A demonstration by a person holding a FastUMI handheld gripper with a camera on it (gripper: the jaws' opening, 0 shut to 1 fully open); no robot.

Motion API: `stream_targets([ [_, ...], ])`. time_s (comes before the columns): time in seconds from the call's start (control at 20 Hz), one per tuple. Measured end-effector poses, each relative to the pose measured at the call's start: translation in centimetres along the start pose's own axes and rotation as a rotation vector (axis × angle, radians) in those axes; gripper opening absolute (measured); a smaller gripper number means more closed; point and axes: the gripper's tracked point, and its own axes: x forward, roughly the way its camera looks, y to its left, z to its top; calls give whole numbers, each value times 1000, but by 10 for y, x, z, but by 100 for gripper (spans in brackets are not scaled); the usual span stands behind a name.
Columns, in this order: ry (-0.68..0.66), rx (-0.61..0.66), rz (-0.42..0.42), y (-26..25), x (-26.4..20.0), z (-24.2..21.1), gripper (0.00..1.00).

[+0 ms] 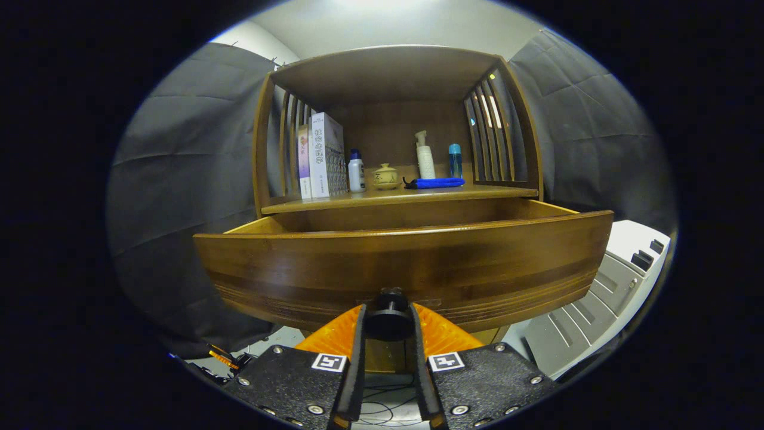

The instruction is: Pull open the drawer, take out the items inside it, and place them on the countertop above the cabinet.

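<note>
The gripper (pixel 388 325) had both fingers clamped on the round black knob (pixel 389 316) of the drawer (pixel 406 263), which stood pulled out below the countertop (pixel 400 197) with books and bottles

The drawer (pixel 406 263) front is warm brown wood, with darker bands running along its length and fine parallel lines near its lower edge; its side walls are a paler, yellowish wood. The knob (pixel 389 316) is black. The cabinet (pixel 388 77) and its slatted sides are the same mid-brown. On the tabletop (pixel 477 192) stand two books (pixel 325 156), one white with dark lettering, one with a pink and purple spine. Beside them are a white bottle with a blue cap (pixel 356 171), a cream-yellow lidded pot (pixel 386 177), a bright blue cloth (pixel 436 183), a white pump bottle (pixel 425 156) and a translucent blue bottle (pixel 455 160).
</note>
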Motion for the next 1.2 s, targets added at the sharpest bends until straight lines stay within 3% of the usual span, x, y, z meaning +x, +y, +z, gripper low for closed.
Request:
stream_targets([
  [0.55, -22, -61, 7, 6, -14, -6, 33],
  [0.7, -49, -75, 33, 8, -14, -2, 46],
  [1.0, -179, -108, 120, 19, -30, 38, 89],
  [1.2, -238, -96, 136, 18, -33, 70, 91],
])
